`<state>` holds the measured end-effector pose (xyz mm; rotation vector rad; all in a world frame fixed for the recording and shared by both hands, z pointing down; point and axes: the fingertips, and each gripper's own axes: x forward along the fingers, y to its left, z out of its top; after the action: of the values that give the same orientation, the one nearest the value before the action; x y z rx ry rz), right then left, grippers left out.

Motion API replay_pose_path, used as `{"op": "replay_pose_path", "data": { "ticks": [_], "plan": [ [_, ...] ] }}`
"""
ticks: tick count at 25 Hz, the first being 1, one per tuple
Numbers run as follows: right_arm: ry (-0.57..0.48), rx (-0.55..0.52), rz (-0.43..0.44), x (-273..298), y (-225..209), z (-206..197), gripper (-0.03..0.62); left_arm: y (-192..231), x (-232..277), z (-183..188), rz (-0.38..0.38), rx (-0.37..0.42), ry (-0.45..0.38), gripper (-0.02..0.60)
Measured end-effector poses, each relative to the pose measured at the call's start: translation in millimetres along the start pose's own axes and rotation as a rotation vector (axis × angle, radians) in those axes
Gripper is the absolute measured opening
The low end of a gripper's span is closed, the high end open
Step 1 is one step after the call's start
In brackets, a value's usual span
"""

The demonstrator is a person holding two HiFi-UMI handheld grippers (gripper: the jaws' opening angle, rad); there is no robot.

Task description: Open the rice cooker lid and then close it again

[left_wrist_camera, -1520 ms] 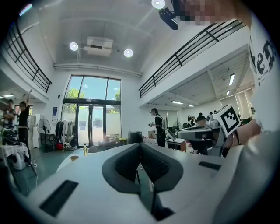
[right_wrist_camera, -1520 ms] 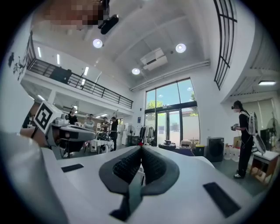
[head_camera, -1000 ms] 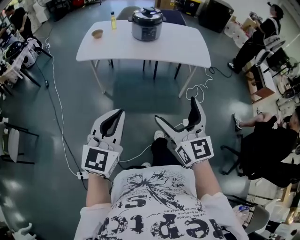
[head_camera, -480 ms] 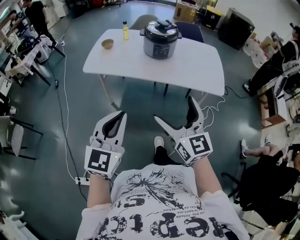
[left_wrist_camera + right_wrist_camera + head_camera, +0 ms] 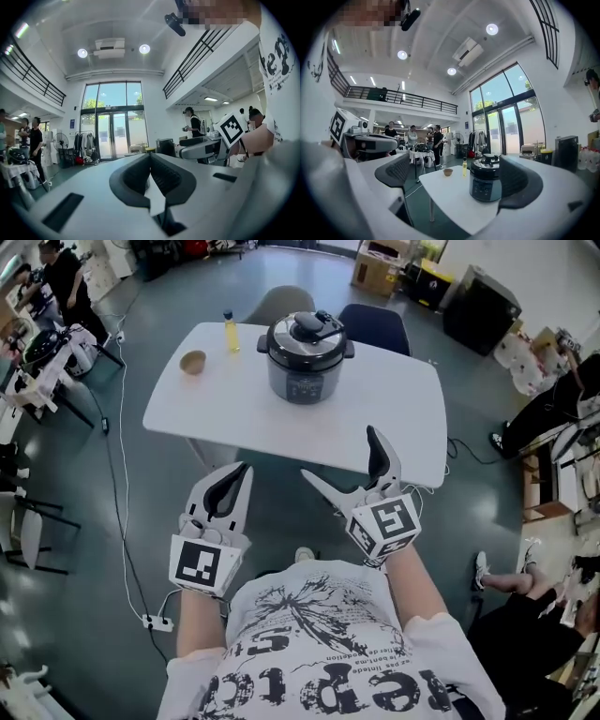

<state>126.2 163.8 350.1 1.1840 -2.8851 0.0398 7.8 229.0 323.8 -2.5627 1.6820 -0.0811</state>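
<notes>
The rice cooker (image 5: pixel 303 360) stood on the white worktop (image 5: pixel 394 418) in the upper middle of the head view, with its black lid (image 5: pixel 307 331) down. A small bowl (image 5: pixel 193 362) and a bottle of yellow liquid (image 5: pixel 231 334) stood to its left, apart from it, toward the worktop's upper left corner. Both grippers were held in the middle of the frame, above the person's printed white shirt (image 5: pixel 319 652), well apart from the cooker and touching nothing. The left gripper (image 5: pixel 236 474) had its jaws pressed together with nothing between them. The right gripper (image 5: pixel 338 454) had its jaws spread wide and empty. In the right gripper view the cooker showed between them, well beyond their tips, just right of the frame's centre.
</notes>
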Motion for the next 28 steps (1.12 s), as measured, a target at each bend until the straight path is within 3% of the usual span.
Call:
{"op": "replay_pose_path", "data": {
  "ticks": [11,18,24,28],
  "plan": [
    [0.057,-0.006,0.014,127,-92,-27,0.595,92,129,-41,0.010,-0.021,0.030,0.014],
    [0.129,-0.026,-0.041,237,-139,-21,0.578,176,223,-37,-0.081,-0.017,0.001,0.014],
    [0.254,-0.051,-0.098,379,-188,-11,0.571,285,319,-33,-0.172,-0.016,0.000,0.014],
    [0.377,-0.071,-0.110,443,-226,-26,0.571,324,371,-39,-0.234,-0.013,-0.007,0.014]
  ]
}}
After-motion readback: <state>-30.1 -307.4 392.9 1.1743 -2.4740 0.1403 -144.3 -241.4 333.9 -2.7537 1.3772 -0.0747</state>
